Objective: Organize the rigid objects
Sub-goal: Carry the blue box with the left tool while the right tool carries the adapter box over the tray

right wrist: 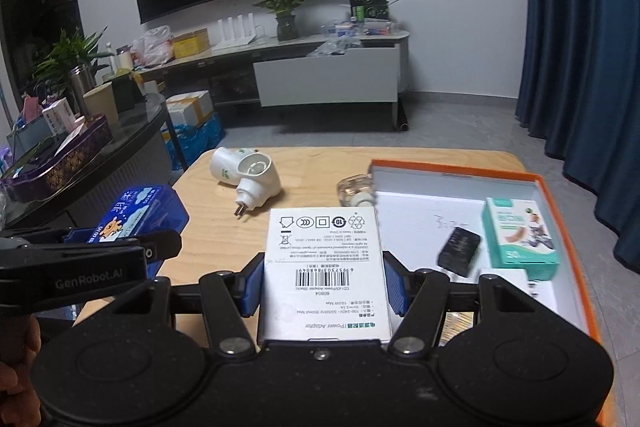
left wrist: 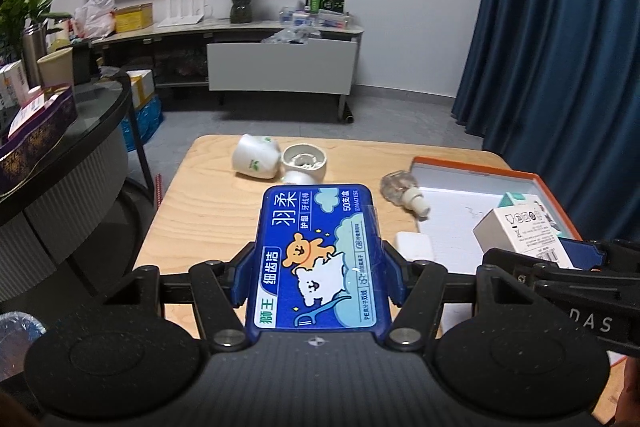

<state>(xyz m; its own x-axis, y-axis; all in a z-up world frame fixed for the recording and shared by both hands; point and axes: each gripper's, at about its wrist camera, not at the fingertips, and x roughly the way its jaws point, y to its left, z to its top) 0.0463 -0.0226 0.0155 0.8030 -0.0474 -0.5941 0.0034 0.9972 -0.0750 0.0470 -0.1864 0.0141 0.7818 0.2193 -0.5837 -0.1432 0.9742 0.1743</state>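
Note:
My left gripper [left wrist: 318, 279] is shut on a blue dental-floss box [left wrist: 316, 227] with cartoon bears, held above the near edge of the wooden table [left wrist: 200, 211]. My right gripper [right wrist: 324, 283] is shut on a white power-adapter box [right wrist: 324, 251], barcode side up, just left of the orange-rimmed white tray [right wrist: 448, 183]. The tray holds a green-and-white carton [right wrist: 520, 235] and a small black block [right wrist: 460, 251]. On the table lie a white plug-in device [right wrist: 248, 175], a small clear bottle [right wrist: 352, 191] and a white flat piece [left wrist: 414, 245]. The blue box [right wrist: 136, 211] also shows at the left of the right wrist view.
A dark glass-topped round table [left wrist: 92, 123] crowded with boxes stands to the left. A TV cabinet [left wrist: 280, 67] with an open drawer lines the far wall, with grey floor in between. Blue curtains [left wrist: 560, 27] hang on the right.

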